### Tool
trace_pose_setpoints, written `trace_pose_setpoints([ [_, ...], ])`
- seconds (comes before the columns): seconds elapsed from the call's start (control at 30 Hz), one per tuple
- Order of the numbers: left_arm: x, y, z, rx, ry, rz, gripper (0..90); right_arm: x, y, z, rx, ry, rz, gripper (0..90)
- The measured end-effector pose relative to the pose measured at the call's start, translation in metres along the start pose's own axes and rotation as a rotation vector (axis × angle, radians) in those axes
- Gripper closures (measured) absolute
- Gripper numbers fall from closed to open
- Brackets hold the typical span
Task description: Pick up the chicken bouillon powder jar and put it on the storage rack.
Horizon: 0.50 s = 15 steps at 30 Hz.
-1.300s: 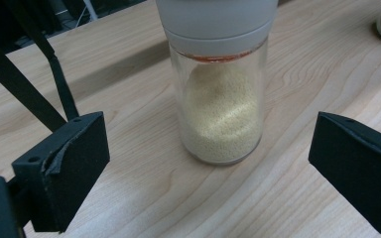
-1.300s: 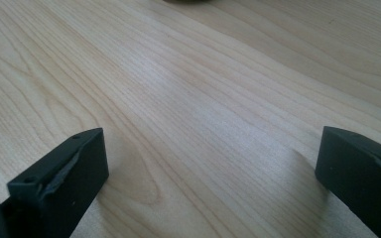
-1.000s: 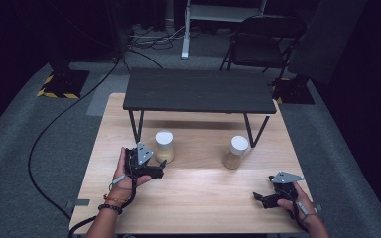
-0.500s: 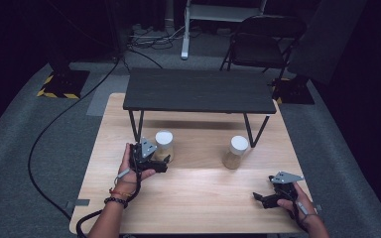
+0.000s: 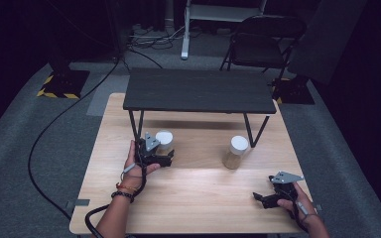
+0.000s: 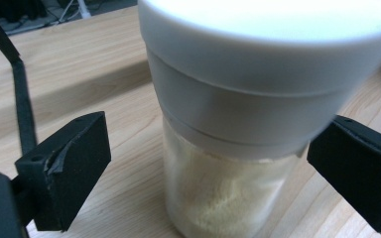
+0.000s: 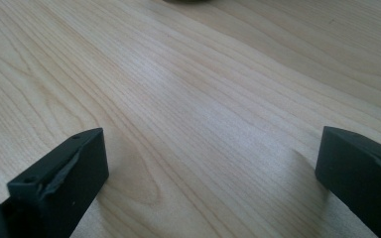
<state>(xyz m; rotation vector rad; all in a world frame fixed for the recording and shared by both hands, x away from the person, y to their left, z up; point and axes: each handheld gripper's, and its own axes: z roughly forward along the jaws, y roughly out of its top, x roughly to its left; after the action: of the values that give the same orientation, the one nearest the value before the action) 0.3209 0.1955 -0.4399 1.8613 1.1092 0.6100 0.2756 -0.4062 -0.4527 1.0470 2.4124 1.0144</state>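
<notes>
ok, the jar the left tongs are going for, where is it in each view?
High view: the left jar stands left of centre, under the front edge of the black shelf, by the left tongs.
Left gripper view: the same jar stands centred between the open jaws, white lid on top, pale powder inside.
Right gripper view: not in it.
Shared landmark: the wooden table, also and.

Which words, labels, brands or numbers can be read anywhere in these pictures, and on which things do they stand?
None can be read. The jar between the left gripper's open jaws is plain, and so are its white lid, the second jar and the wooden table.
</notes>
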Motion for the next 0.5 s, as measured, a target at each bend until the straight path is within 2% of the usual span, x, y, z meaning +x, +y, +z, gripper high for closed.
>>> trace_pose_setpoints([
  [0.07,0.000,0.000,0.002,-0.004,-0.002,-0.009,4.8,0.000,0.000,0.000,0.000,0.000,0.000,0.0],
  [0.23,0.001,-0.004,0.008,-0.031,-0.010,-0.061,6.9,0.000,0.000,0.000,0.000,0.000,0.000,0.0],
  [0.4,-0.002,-0.008,0.011,-0.057,0.002,-0.085,9.6,0.000,0.000,0.000,0.000,0.000,0.000,0.0],
  [0.47,-0.004,-0.010,0.011,-0.063,0.012,-0.070,15.3,0.000,0.000,0.000,0.000,0.000,0.000,0.0],
  [0.5,-0.003,-0.012,0.010,-0.068,0.005,-0.065,18.3,0.000,0.000,0.000,0.000,0.000,0.000,0.0],
])
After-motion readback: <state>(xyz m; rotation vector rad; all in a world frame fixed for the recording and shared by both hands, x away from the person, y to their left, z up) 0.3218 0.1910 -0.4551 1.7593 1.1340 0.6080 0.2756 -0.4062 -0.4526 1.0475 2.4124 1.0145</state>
